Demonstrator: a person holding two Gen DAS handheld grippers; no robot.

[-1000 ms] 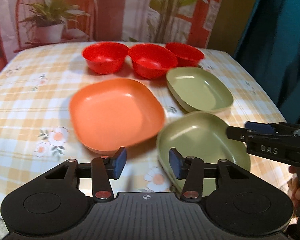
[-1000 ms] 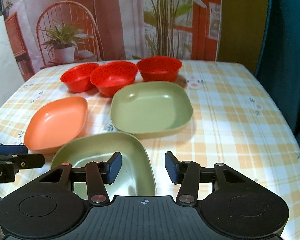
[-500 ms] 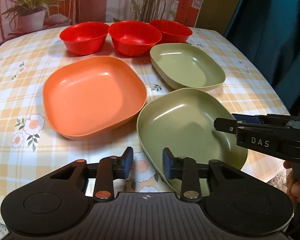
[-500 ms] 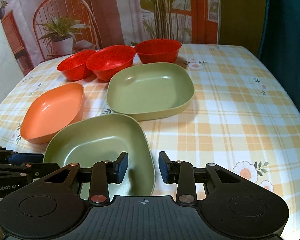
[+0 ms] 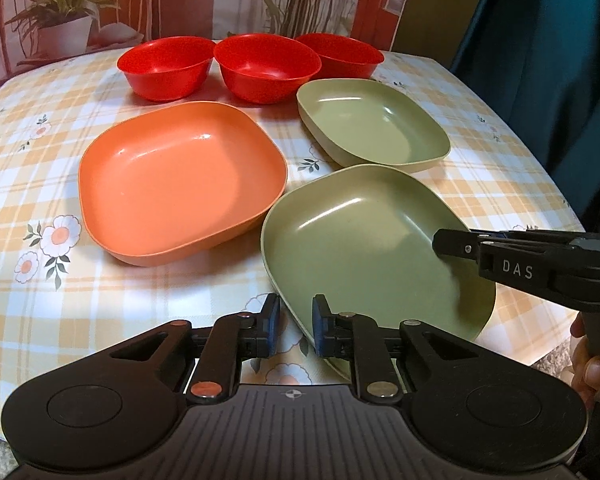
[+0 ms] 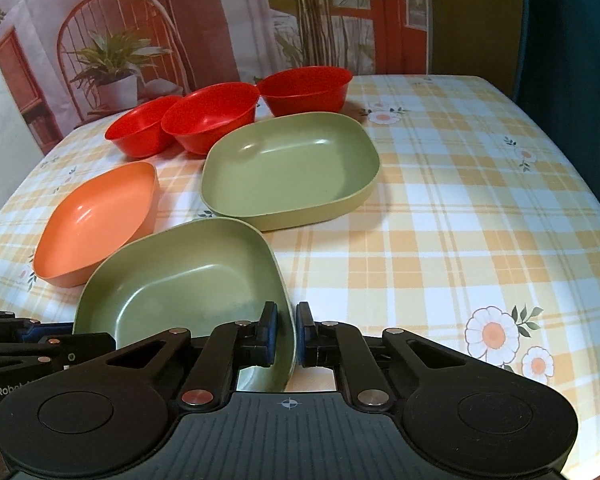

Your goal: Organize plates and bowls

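Two green plates, one orange plate and three red bowls lie on a checked tablecloth. The near green plate sits at the front edge. My left gripper straddles its near-left rim, jaws narrowly apart. My right gripper straddles its right rim, jaws nearly closed on it; it also shows in the left wrist view. The orange plate lies to the left. The far green plate lies behind. The red bowls stand in a row at the back.
The table has open cloth on its right half and drops off at the front and right edges. A printed backdrop hangs behind the table. A dark teal curtain hangs at the right.
Both grippers have moved in onto the near green plate's rim and their jaws have narrowed steadily. The plates and bowls have not shifted.
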